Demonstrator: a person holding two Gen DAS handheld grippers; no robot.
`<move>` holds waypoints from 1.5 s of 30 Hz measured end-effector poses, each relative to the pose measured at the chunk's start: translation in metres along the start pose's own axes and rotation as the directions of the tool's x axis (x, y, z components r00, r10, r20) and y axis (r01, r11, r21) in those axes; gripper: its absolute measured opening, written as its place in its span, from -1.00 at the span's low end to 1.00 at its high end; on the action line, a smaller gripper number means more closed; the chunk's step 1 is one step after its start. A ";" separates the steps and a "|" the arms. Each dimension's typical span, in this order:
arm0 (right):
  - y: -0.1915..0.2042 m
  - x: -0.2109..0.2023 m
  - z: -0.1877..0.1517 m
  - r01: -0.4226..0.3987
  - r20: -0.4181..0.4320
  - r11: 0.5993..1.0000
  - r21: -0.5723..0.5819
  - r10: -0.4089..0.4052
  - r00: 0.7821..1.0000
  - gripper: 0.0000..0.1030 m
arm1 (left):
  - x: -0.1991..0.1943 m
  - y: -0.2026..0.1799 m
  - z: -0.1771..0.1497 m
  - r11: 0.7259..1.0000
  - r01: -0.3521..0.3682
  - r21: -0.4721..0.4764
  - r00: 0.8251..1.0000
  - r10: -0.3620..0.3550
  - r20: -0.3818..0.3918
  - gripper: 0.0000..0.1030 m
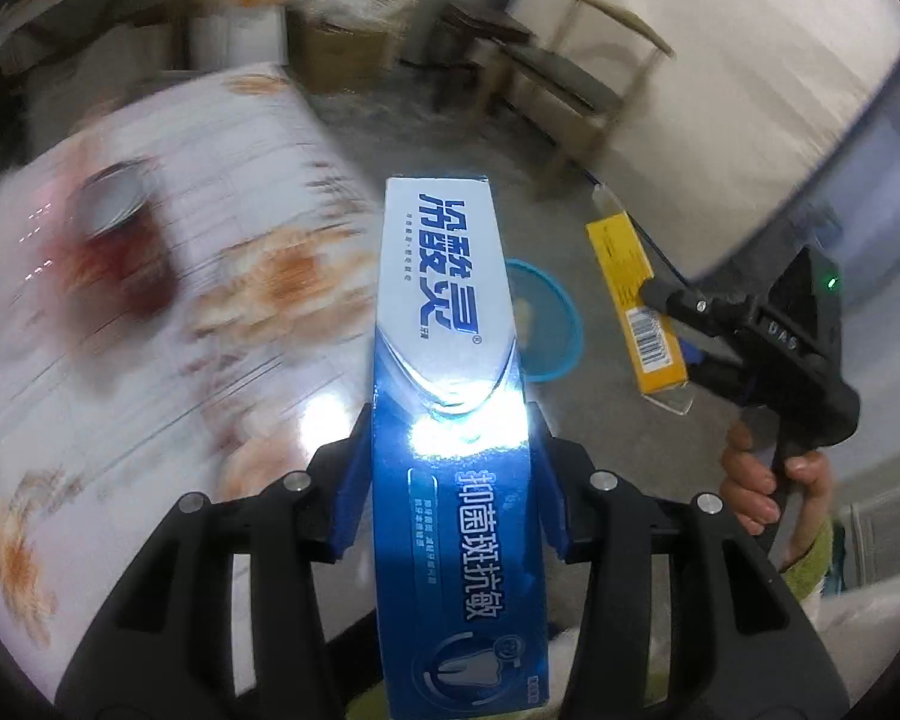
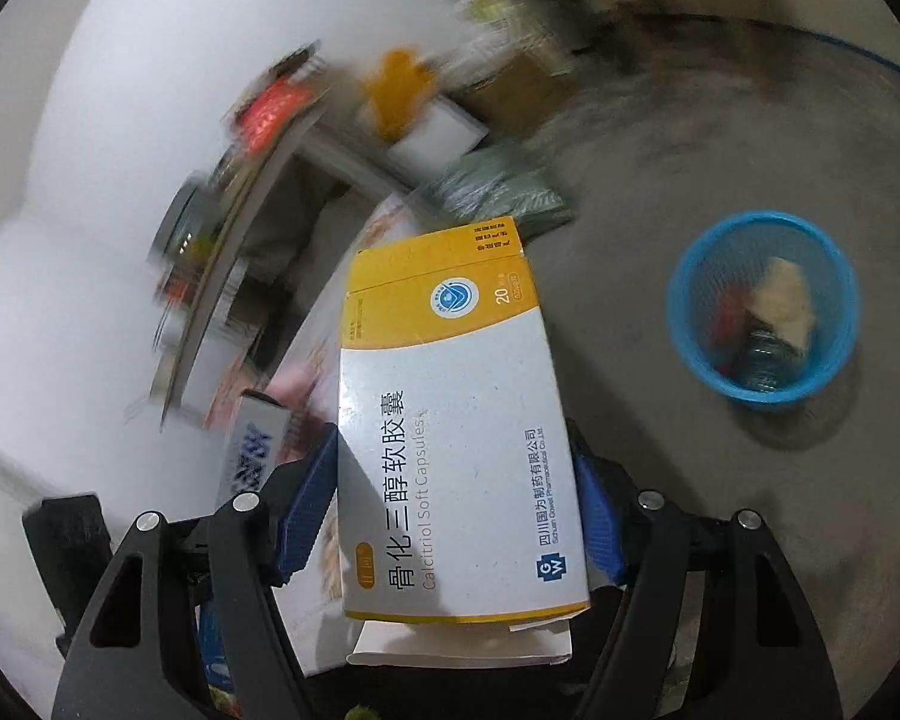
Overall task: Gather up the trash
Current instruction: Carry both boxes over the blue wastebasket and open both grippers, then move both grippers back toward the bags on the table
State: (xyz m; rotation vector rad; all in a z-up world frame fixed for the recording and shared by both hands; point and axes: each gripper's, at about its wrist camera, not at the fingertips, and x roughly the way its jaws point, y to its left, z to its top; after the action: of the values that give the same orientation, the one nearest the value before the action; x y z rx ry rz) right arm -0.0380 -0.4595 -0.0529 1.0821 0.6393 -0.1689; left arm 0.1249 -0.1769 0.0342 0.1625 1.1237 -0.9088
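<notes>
Half the blue bin (image 1: 555,324) hidden.

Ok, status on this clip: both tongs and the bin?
Left tongs shut on toothpaste box. Right tongs shut on capsule box. Blue bin on floor, partly filled, nothing blocking.

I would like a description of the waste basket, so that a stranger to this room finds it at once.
Start from the grey floor, beside the table with the flowered cloth. On the floor stands a small round basket of blue mesh, already holding some trash. It is the only blue open container there; the boxes farther back are brown cardboard.
</notes>
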 end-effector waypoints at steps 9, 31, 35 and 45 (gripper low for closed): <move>-0.157 0.039 0.051 0.035 -0.038 0.912 0.409 -0.022 0.999 0.35 | 0.155 -0.069 0.099 0.996 0.071 0.058 0.975 -0.057 -0.216 -0.12; -0.262 0.111 0.045 0.195 -0.054 0.817 0.542 -0.198 0.979 0.62 | 0.191 -0.083 0.131 0.995 0.099 0.027 0.984 -0.094 -0.152 0.36; -0.239 0.072 0.036 0.175 -0.003 0.855 0.488 -0.199 0.980 0.62 | 0.147 -0.085 0.117 0.990 0.110 0.085 0.991 -0.102 -0.085 0.37; -0.163 0.015 0.011 0.132 0.035 0.925 0.356 -0.154 0.987 0.62 | 0.045 -0.050 0.048 0.994 0.057 0.090 0.996 -0.062 0.057 0.50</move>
State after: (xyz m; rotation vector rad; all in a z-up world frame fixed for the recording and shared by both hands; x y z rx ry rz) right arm -0.0912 -0.5442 -0.1830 1.3698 0.6458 -0.4568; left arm 0.1296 -0.2591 0.0352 0.1735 1.0379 -1.0109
